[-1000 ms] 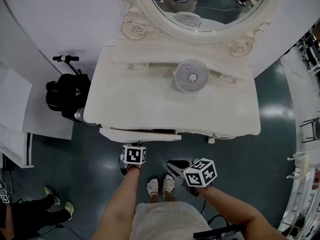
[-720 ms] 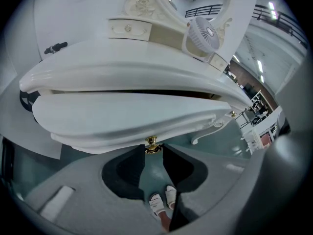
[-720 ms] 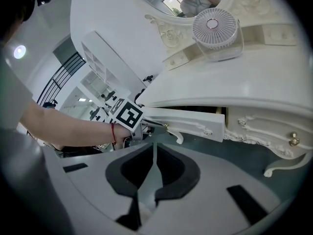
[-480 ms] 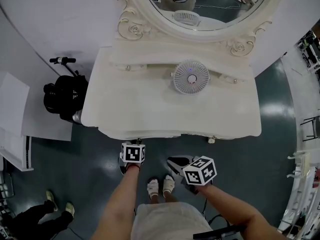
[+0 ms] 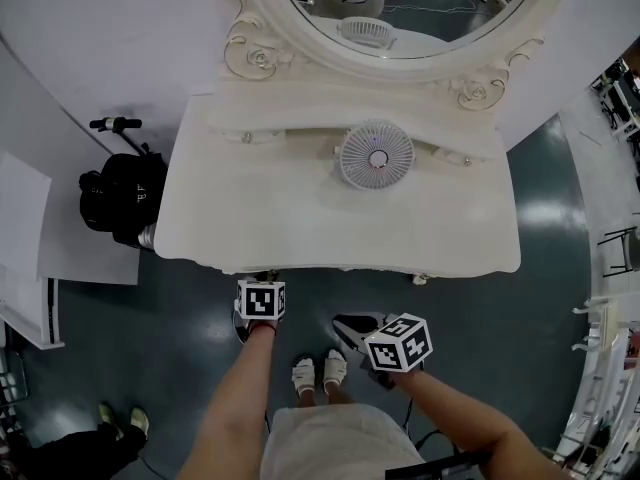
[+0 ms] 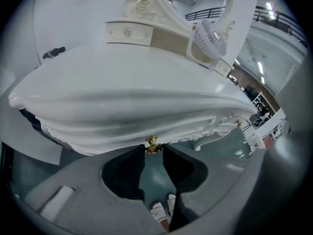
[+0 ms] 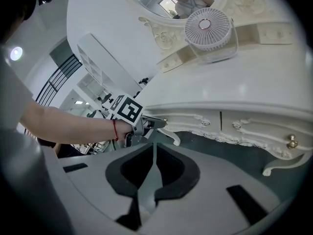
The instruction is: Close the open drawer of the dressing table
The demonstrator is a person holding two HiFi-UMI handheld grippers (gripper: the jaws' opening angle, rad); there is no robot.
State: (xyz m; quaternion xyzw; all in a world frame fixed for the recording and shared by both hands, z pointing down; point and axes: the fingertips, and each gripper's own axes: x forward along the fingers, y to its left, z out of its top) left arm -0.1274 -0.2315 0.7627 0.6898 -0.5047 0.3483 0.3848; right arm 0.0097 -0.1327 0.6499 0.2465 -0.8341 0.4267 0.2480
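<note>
The white dressing table [image 5: 340, 218] fills the head view, and its left drawer front [image 7: 190, 121] now lies flush under the carved edge. In the left gripper view a small gold drawer knob [image 6: 152, 144] sits pinched between the tips of my left gripper [image 6: 152, 149]. From above, that gripper [image 5: 262, 278] is tucked against the table's front edge. My right gripper [image 5: 347, 324] hangs lower and to the right, away from the table, its jaws [image 7: 154, 150] shut on nothing.
A round white fan [image 5: 376, 154] stands on the tabletop below the oval mirror [image 5: 400, 8]. A black bag [image 5: 120, 198] sits left of the table. Another gold knob [image 7: 292, 141] marks the right drawer. A person's shoes [image 5: 120, 423] show at bottom left.
The drawer that stuck out at the table's front left has slid in under the top. My left gripper moved toward the table with it; the right one barely shifted.
</note>
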